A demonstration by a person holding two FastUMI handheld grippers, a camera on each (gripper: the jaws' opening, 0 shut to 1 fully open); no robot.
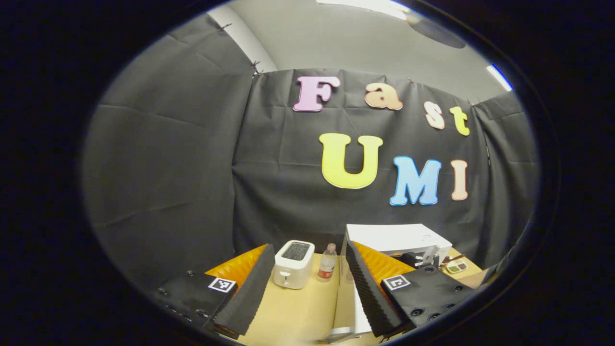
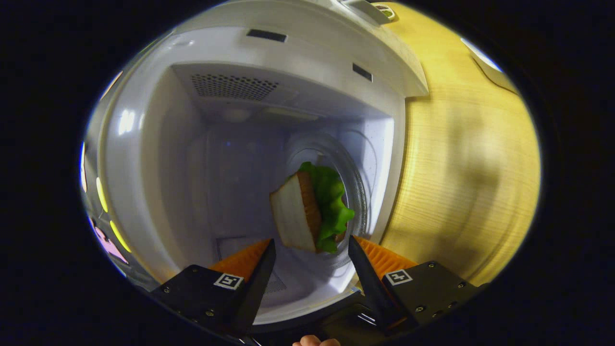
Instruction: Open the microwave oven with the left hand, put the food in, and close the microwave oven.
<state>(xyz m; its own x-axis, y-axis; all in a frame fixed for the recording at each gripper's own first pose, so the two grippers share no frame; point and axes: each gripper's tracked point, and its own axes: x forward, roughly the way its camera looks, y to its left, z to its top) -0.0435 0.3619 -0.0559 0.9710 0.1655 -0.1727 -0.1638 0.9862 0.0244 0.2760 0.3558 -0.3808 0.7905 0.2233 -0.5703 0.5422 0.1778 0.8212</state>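
Observation:
The white microwave (image 1: 394,238) stands at the back right of the wooden table, and its door (image 1: 361,312) is swung open toward me. My left gripper (image 1: 309,246) hovers open and holds nothing, to the left of that door. In the right gripper view I look into the microwave cavity (image 2: 230,168). A sandwich (image 2: 295,216) of white bread and green lettuce lies on the glass turntable (image 2: 359,192). My right gripper (image 2: 311,240) is open at the cavity mouth. Its fingertips sit just short of the sandwich and do not press on it.
A white toaster (image 1: 293,264) and a small bottle (image 1: 327,263) stand left of the microwave. A small tray of food (image 1: 456,265) lies to its right. Wooden tabletop (image 2: 456,168) stretches beside the oven. A fingertip (image 2: 314,341) of the holding hand shows at the bottom edge.

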